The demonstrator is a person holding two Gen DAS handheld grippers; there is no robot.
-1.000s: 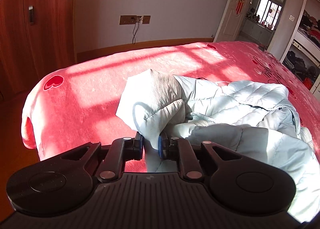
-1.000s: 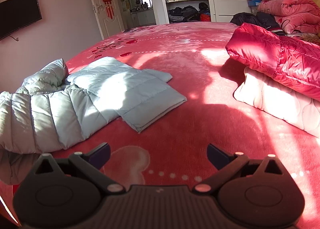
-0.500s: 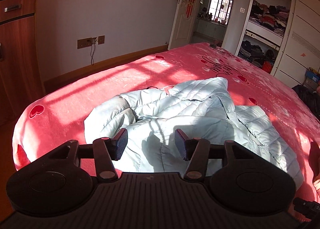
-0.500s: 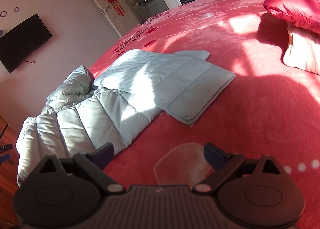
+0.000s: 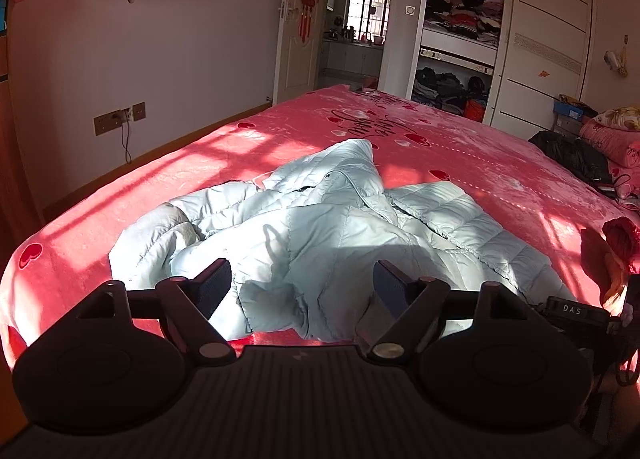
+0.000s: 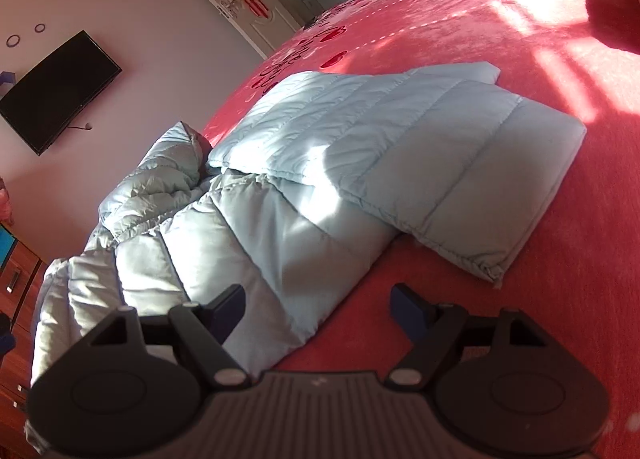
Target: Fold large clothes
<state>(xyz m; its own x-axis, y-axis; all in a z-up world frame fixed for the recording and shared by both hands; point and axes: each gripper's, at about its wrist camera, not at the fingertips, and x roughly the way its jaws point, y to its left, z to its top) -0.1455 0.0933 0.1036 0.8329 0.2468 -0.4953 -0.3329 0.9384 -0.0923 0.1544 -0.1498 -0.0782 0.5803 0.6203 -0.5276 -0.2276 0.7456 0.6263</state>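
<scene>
With the pale blue down jacket (image 5: pixel 320 235) rumpled on the red bedspread (image 5: pixel 224 155), your left gripper (image 5: pixel 302 285) has just opened and holds nothing, your right gripper (image 6: pixel 318 305), empty, narrowing over probably the hem: grab both layers, fold flat.

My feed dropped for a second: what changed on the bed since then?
The left hand-held gripper let go of the pale blue puffer jacket, opening wide and pulling back. The right hand-held gripper, empty, has been closing somewhat as it nears the jacket's edge. The jacket's folded panel stayed flat.
</scene>
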